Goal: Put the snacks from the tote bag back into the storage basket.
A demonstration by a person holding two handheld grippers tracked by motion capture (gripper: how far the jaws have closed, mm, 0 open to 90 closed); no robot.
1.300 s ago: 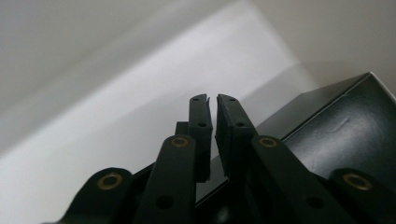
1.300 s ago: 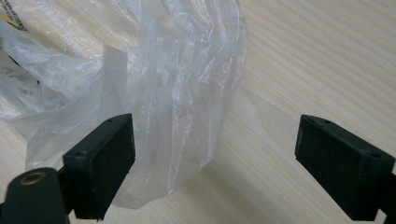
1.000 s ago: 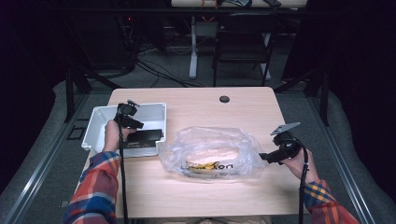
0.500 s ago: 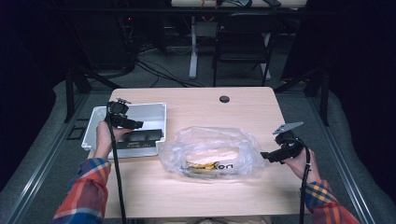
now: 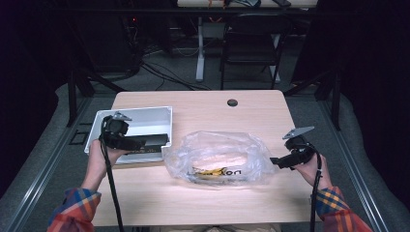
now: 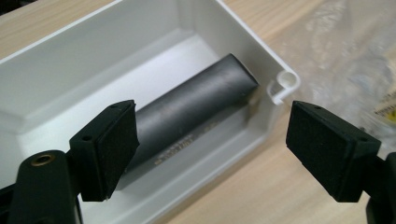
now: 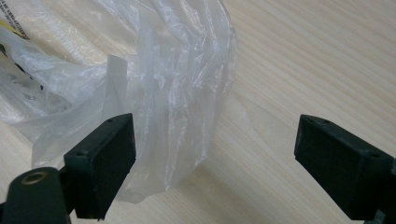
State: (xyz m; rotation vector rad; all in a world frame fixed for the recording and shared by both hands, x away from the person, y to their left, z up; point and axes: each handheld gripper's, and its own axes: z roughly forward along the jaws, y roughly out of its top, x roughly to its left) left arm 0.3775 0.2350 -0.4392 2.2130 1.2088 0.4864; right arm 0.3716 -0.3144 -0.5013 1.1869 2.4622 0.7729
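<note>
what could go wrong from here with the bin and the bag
The left gripper is open with one jaw over the white bin and the other outside its near wall; closing here would likely pinch the wall, not the dark cylinder, and could tip the bin. The right gripper is open at the edge of the thin plastic bag; a grip on that loose film might slip or drag the whole bag.

One table (image 5: 203,113). On it, one white bin (image 5: 140,118) at the left edge, with one dark cylinder (image 6: 196,109) lying inside. One clear plastic bag (image 5: 217,157) sits just right of the bin. Two grippers: the left gripper (image 5: 140,142) over the bin, the right gripper (image 5: 276,161) at the bag's right end. One chair (image 5: 251,46) stands beyond the table.
</note>
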